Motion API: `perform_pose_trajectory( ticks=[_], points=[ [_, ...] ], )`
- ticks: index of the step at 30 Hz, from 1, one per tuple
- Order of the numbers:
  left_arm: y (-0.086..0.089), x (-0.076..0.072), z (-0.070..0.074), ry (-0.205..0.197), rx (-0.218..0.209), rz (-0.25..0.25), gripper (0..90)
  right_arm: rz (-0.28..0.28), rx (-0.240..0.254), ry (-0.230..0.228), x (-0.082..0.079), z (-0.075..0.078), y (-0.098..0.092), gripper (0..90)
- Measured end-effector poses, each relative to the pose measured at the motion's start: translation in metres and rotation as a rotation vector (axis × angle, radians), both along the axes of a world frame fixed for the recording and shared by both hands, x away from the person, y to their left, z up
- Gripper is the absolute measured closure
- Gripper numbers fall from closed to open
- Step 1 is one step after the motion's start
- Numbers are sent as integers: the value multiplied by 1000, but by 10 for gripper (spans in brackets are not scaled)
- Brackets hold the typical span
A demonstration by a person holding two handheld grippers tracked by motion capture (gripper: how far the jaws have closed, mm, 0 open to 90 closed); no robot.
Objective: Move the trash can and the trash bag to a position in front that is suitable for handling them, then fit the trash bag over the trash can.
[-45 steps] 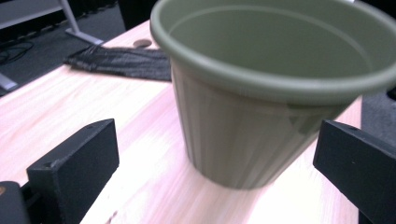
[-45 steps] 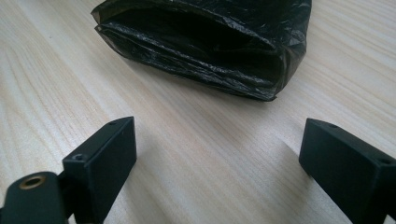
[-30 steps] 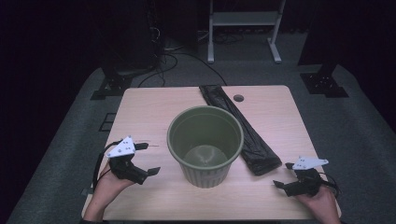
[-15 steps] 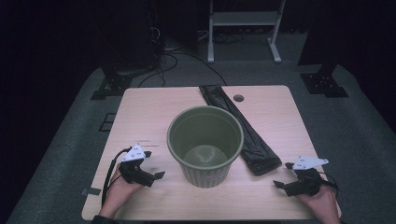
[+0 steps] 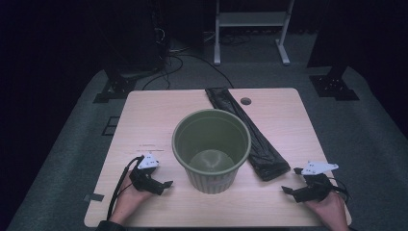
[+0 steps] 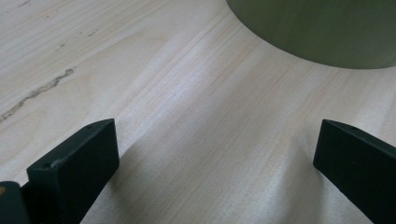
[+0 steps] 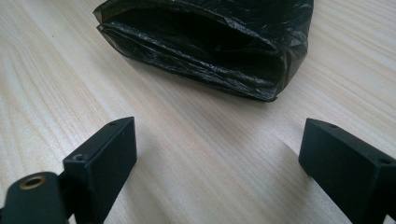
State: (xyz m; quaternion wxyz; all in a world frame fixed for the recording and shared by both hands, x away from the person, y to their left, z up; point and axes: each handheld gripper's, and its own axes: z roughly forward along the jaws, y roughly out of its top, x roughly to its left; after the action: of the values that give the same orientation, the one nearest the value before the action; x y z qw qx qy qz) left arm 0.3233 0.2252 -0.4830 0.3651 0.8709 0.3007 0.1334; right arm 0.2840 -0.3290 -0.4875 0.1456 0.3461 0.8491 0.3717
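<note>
An empty olive-green bin (image 5: 211,144) stands upright in the middle of the wooden table (image 5: 144,120). Behind and to its right lies a folded black plastic bag (image 5: 250,132), stretched from the far edge toward the near right. My left gripper (image 5: 166,185) rests low on the table just left of the bin, open and empty; the bin's wall (image 6: 322,32) shows ahead of its jaws. My right gripper (image 5: 287,185) sits at the near right corner, open and empty, its jaws pointing at the near end of the bag (image 7: 205,42).
A round cable hole (image 5: 246,101) is in the table's far edge. Beyond the table, on the grey carpet, stand a white frame (image 5: 250,29) and black stand feet (image 5: 115,86), with cables trailing.
My left gripper has come down and toward the near edge, settling on the table beside the bin. The right gripper has stayed where it was.
</note>
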Motion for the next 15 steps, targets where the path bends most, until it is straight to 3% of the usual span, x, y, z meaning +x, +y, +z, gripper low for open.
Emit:
perform_pose_trajectory(
  ticks=[8, 15],
  points=[
    [0, 0, 0, 4, 1, 8, 0, 7, 2, -1, -1, 1, -1, 120],
    [0, 0, 0, 4, 1, 8, 0, -6, 27, -30, -2, 9, -2, 120]
  ],
)
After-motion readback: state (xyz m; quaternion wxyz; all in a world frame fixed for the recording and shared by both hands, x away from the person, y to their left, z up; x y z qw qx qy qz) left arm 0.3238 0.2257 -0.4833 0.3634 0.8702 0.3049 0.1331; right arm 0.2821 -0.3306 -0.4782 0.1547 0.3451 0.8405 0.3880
